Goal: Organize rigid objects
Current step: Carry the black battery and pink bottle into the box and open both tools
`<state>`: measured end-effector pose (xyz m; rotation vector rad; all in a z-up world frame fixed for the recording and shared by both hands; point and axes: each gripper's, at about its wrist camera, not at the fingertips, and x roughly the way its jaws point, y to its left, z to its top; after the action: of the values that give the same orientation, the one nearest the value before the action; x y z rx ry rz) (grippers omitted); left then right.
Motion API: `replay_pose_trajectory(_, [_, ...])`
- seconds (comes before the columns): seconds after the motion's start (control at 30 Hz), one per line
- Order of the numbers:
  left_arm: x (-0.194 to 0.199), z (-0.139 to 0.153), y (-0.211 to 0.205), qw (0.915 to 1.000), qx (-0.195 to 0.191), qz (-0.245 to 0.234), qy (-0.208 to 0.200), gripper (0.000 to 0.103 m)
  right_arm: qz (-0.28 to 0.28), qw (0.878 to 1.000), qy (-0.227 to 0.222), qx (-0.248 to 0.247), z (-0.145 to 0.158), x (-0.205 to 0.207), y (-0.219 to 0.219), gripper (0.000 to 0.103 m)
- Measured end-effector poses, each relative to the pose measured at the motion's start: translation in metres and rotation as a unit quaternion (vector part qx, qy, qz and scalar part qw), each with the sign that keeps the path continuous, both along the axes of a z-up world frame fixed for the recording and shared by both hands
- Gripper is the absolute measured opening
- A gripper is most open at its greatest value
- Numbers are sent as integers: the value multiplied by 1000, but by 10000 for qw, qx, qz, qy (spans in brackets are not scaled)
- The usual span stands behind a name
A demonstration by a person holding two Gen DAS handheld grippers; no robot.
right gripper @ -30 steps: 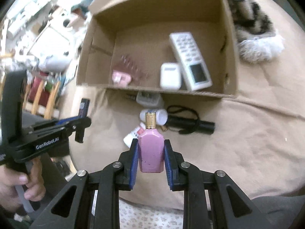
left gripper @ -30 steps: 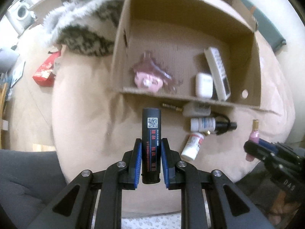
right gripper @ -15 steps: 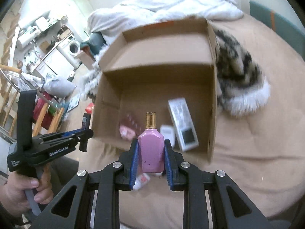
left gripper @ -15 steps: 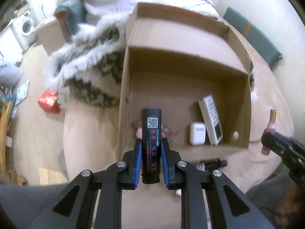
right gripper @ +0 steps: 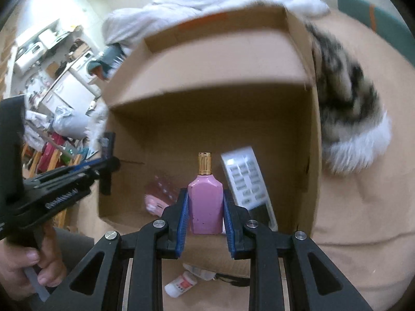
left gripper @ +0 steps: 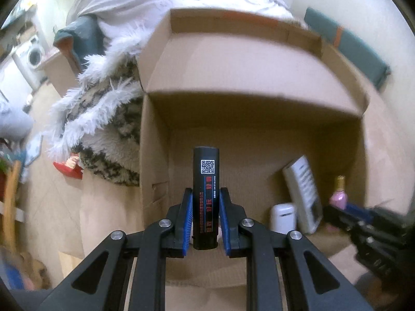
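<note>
In the left wrist view, a furry throw (left gripper: 103, 119) fills the left of the frame, lying against the left wall of the box (left gripper: 233, 67), which takes up the centre. At lower centre the left hand-held gripper (left gripper: 206, 223) is clamped on a black stick (left gripper: 206, 197) with a QR label, held upright between the blue pads, its top standing in front of the box's open inside. To the right, on the box floor, a white case (left gripper: 283, 217) lies just beside a tilted remote (left gripper: 302, 189). At the right edge the right hand-held gripper (left gripper: 345, 208) shows, blurred, with the pink bottle (left gripper: 338, 197) in it.

In the right wrist view, a hand (right gripper: 33, 261) at lower left grips the handle of the left hand-held gripper (right gripper: 107, 163), which carries the black stick (right gripper: 107, 163) at the box's left wall. Inside the box (right gripper: 233, 59), a pink packet (right gripper: 158, 197) lies left of centre. At centre the right hand-held gripper (right gripper: 205, 220) is closed on the pink bottle (right gripper: 205, 202), upright with its gold cap up, in front of the box floor. The remote (right gripper: 246, 181) lies just right of it. Below the gripper, outside the box, a small white bottle (right gripper: 180, 283) lies on the beige bed (right gripper: 363, 207). The furry throw (right gripper: 347, 119) is at the right of the frame.
</note>
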<state>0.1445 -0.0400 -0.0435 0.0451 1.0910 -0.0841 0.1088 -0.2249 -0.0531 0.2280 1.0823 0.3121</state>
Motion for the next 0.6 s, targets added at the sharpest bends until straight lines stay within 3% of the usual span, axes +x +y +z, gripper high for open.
replay_pose_trajectory(0.1, [0,-14,-1,9998,-104,-86,148,17,-21,9999,151,-65,-11,3,-1,26])
replay_pose_trajectory(0.27, [-1,-12,-4,9997,-25,-192,-140,17,81,9994,303,-154,-23,11,6,26])
replay_pose_trajectory(0.6, [8,-23,8,9998,-143,-57,-131,17,158,9973,555,-445,-42,18,16,26])
